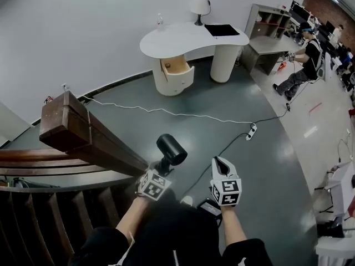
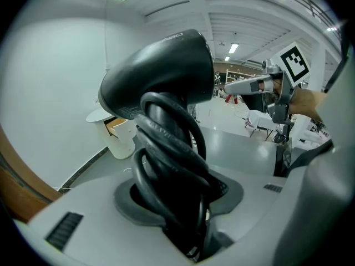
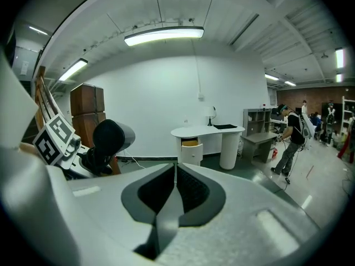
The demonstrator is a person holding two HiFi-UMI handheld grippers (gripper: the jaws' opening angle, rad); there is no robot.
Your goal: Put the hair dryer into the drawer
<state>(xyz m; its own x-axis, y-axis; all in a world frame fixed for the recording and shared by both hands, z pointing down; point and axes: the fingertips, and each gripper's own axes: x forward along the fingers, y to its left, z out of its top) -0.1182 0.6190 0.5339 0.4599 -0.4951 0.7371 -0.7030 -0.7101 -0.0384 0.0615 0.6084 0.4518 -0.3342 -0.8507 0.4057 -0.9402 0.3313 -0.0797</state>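
The head view alone shows the dryer standing upright in the left tongs, over the floor and well apart from the white tabletop. Beside them are the right tongs.

The left gripper view shows what the head view hides: a black cord is wound round the dryer's handle, and the tongs grip handle and cord together.

In the right gripper view the right tongs are closed on nothing.

The drawer under the tabletop stands pulled out. Its wooden inside shows, too small to tell its contents.

A wooden rail is cut off at the left. A person stands far right.
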